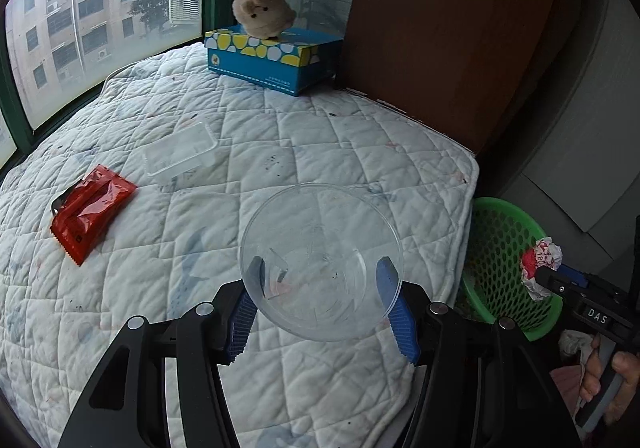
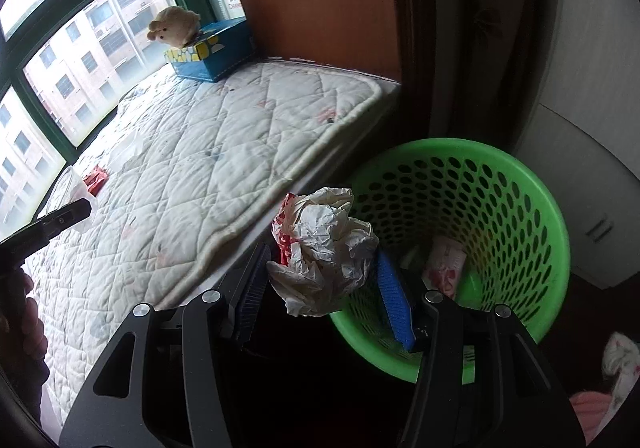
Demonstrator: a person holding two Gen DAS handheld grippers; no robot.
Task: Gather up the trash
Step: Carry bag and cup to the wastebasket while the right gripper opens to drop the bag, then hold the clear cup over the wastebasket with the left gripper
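The left gripper (image 1: 320,276) is gripping a clear plastic bowl (image 1: 321,262) above the quilted mattress (image 1: 340,135) — fingers pressing its sides. The right gripper (image 2: 324,272) is clamping a crumpled paper wad (image 2: 324,248) beside the green basket's (image 2: 532,183) rim.

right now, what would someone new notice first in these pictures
The right gripper is shut on a crumpled paper ball at the near rim of a bright green basket beside the mattress. The left gripper holds a clear plastic bowl above the quilted mattress, where a red packet lies to the left.
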